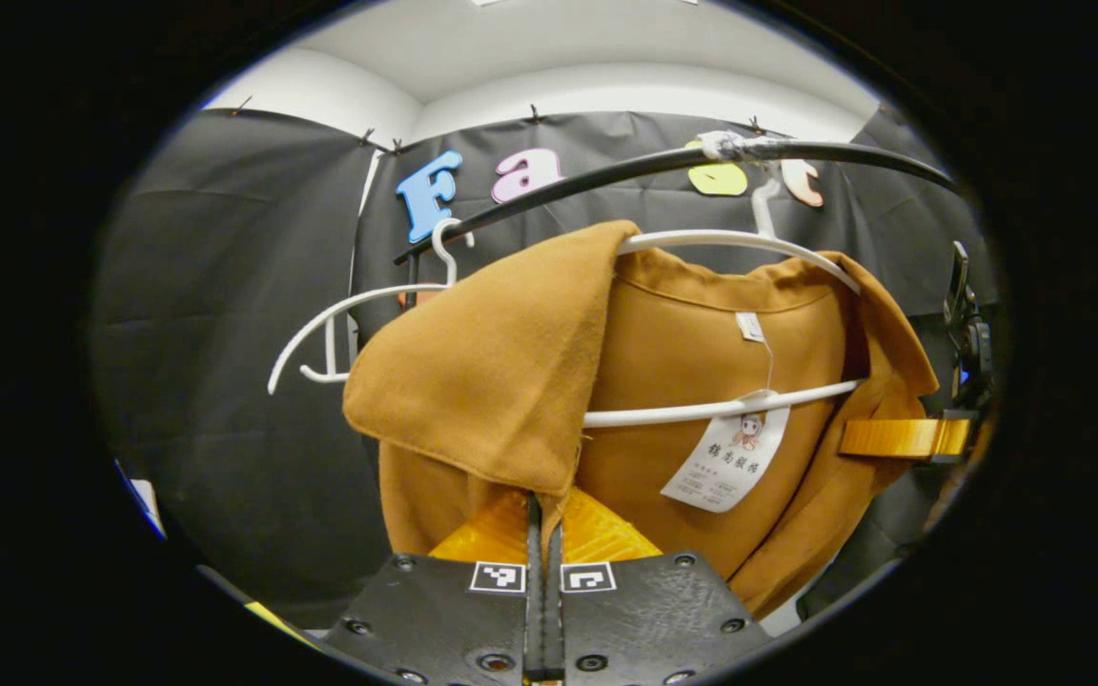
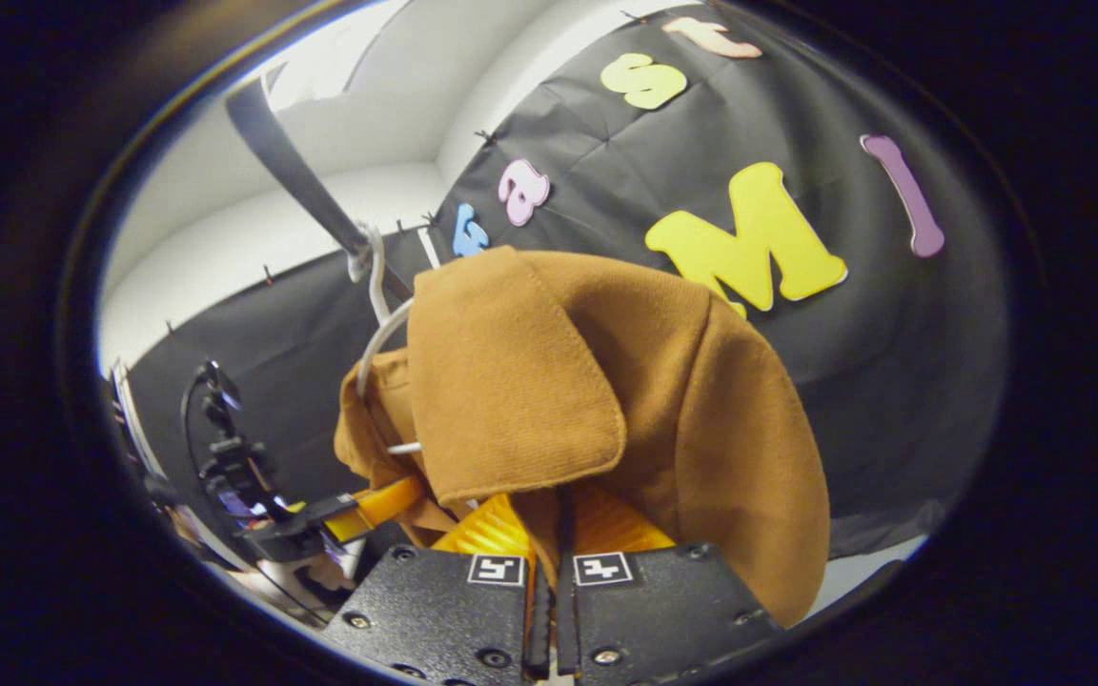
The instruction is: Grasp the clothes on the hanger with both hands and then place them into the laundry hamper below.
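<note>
The garment (image 1: 692, 353) is a mustard-brown jacket of matte, finely woven cloth with broad flat lapels and stitched edges. It hangs on a white plastic hanger (image 1: 721, 410), whose hook sits over a black rail (image 1: 625, 171) bound with pale tape at that spot. A white paper tag (image 1: 728, 457) dangles on a thin string from the neck label and lies against the inner back panel, crossing the hanger's lower bar. A second white hanger (image 1: 339, 319), bare, hangs farther along the same rail.

In the left gripper view, the left gripper (image 1: 543, 538) has its ribbed orange fingers (image 1: 606, 534) closed together with the lower corner of one lapel pinched between them; the black finger mounts meet almost edge to edge. At the far side of the garment the other gripper's orange finger (image 1: 904, 437) lies against the cloth.

In the right gripper view, the right gripper (image 2: 549, 534) is likewise clenched on a fold of the brown cloth just under the opposite lapel, which drapes over its orange fingers (image 2: 620, 524). Beyond, low on the left, the left gripper (image 2: 373, 507) shows with black housing and cables, its orange finger tip touching the jacket
</note>
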Action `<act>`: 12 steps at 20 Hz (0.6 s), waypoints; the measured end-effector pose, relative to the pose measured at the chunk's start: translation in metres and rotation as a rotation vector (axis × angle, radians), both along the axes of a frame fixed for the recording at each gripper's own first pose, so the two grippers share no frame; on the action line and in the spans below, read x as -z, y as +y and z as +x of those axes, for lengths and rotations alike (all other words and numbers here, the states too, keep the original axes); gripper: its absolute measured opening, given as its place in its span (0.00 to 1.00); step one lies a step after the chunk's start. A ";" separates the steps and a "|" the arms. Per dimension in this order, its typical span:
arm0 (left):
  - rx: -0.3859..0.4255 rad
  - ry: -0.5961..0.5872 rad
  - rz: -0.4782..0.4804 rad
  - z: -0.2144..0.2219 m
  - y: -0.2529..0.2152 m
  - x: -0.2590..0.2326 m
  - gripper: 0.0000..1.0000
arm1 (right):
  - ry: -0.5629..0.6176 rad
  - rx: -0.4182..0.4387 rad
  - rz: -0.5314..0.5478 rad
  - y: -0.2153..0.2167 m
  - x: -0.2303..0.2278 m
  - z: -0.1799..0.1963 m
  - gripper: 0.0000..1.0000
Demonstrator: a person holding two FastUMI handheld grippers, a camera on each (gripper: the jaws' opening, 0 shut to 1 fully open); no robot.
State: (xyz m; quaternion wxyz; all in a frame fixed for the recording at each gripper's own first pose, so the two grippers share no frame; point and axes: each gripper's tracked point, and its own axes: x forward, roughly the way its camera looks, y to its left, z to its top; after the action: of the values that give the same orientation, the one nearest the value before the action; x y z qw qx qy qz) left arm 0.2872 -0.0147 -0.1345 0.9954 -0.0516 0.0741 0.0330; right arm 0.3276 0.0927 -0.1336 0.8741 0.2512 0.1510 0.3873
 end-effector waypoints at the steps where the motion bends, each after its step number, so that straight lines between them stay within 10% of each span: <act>1: -0.002 -0.007 -0.016 -0.003 0.004 -0.004 0.05 | -0.003 -0.030 0.022 0.002 -0.005 -0.005 0.06; 12: -0.076 -0.149 -0.117 -0.015 0.059 -0.078 0.00 | 0.011 -0.105 0.344 -0.007 -0.068 -0.018 0.06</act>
State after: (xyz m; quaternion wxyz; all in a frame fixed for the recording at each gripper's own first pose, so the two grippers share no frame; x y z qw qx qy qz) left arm 0.2720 0.0442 -0.0566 0.9915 -0.1145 -0.0003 0.0625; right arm 0.3092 0.0853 -0.0661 0.7960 0.3908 0.1002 0.4512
